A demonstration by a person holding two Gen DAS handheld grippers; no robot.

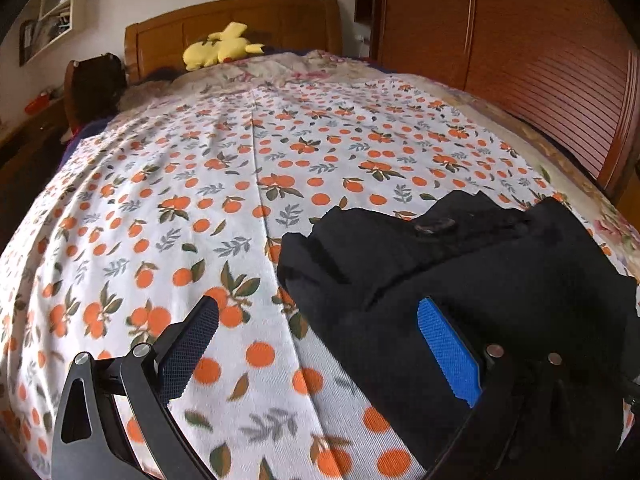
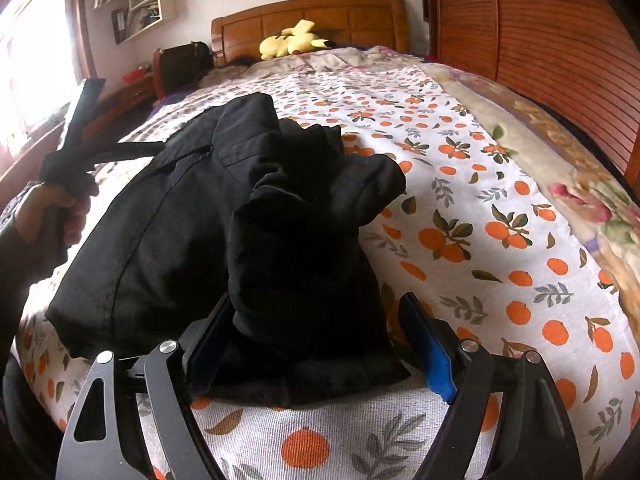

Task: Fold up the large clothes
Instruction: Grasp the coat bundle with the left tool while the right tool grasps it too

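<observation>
A large black garment (image 1: 460,272) lies bunched in a heap on the orange-print bed sheet (image 1: 240,200). In the left wrist view it fills the lower right, and my left gripper (image 1: 320,320) is open, its right finger against the cloth's near edge. In the right wrist view the garment (image 2: 224,220) lies straight ahead, and my right gripper (image 2: 316,320) is open with its jaws on either side of the near fold. The person's left hand (image 2: 52,212) holding the left gripper shows at the left edge.
A yellow plush toy (image 1: 222,46) lies by the wooden headboard (image 1: 236,20). A wooden wardrobe (image 1: 520,48) runs along the bed's right side. A floral blanket (image 2: 560,168) edges the sheet on the right. A nightstand (image 2: 120,100) and window are at left.
</observation>
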